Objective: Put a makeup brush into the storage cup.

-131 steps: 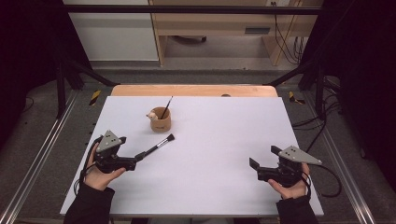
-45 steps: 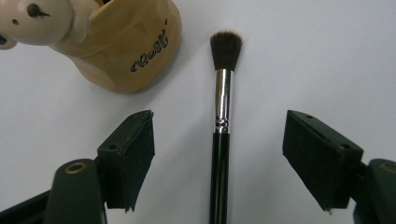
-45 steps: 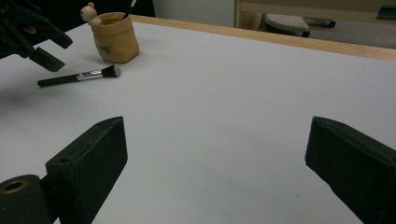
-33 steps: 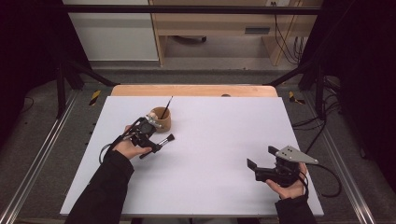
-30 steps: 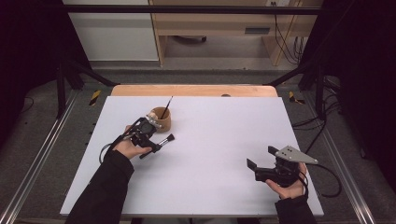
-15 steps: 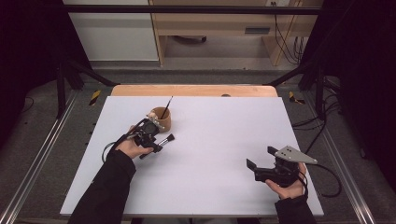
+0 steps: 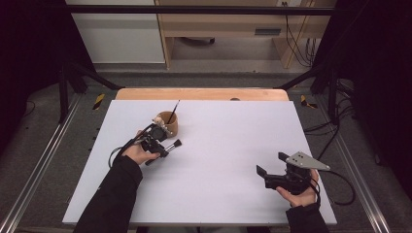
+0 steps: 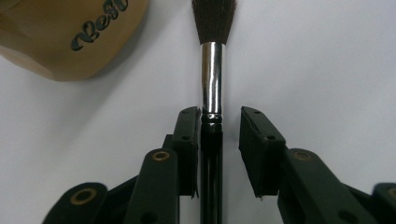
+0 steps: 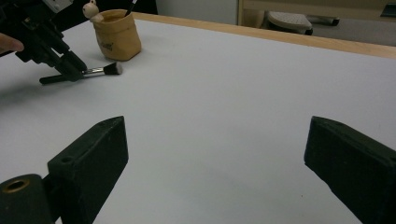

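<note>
Lying flat on the white table, the black-handled brush sat just beside the tan holder, its dark bristles pointing away from the person and its silver ferrule catching the light. The left gripper was lowered over the handle, straddling it near the joint between ferrule and handle. In the left gripper view its jaws had just been closing around the brush: one pad lay against the side of the handle, while a narrow strip of table showed between the handle and the other pad, so the brush stood between the jaws without being pinched from both sides. The tan holder, with dark lettering on its wall, stood near the brush head but apart from it, and in the high view a thin stick rose slanting out of its mouth, with a small pale figure at its rim. The right gripper rested near the table's near right corner, well apart from the brush and the holder. Its jaws stood wide apart, with bare table between them in the right gripper view, which looked across the table toward the left gripper and the brush lying in front of the holder.
</note>
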`<state>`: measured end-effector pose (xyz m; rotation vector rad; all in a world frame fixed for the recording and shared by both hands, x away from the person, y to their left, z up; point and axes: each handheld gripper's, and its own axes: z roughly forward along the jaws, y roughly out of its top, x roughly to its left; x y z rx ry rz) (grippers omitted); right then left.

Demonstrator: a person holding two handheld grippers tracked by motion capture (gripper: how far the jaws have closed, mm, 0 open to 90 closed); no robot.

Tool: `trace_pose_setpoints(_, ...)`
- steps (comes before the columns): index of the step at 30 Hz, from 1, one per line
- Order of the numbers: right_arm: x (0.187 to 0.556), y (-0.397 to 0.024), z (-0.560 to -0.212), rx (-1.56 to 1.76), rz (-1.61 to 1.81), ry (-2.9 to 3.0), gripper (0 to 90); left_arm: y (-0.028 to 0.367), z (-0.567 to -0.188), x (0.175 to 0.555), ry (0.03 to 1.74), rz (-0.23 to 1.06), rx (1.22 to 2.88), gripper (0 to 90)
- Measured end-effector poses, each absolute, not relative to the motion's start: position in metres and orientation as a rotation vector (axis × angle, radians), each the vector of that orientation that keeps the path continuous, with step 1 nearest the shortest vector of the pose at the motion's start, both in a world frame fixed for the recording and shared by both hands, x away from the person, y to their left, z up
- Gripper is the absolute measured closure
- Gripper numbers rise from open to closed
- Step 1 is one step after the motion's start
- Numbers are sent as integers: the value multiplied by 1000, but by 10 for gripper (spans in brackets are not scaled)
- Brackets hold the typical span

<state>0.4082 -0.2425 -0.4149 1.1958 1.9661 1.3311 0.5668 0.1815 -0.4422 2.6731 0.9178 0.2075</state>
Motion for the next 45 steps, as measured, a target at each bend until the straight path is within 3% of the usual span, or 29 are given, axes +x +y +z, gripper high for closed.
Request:
trace_pose_setpoints(13,408,-242,-415,1195,1330,1970,70,180,-445,568,925,168,2688,770)
trace_pose_setpoints(45,407,-240,-414,1192,1336,1973,78,183,-427,562,898,176,2652,781)
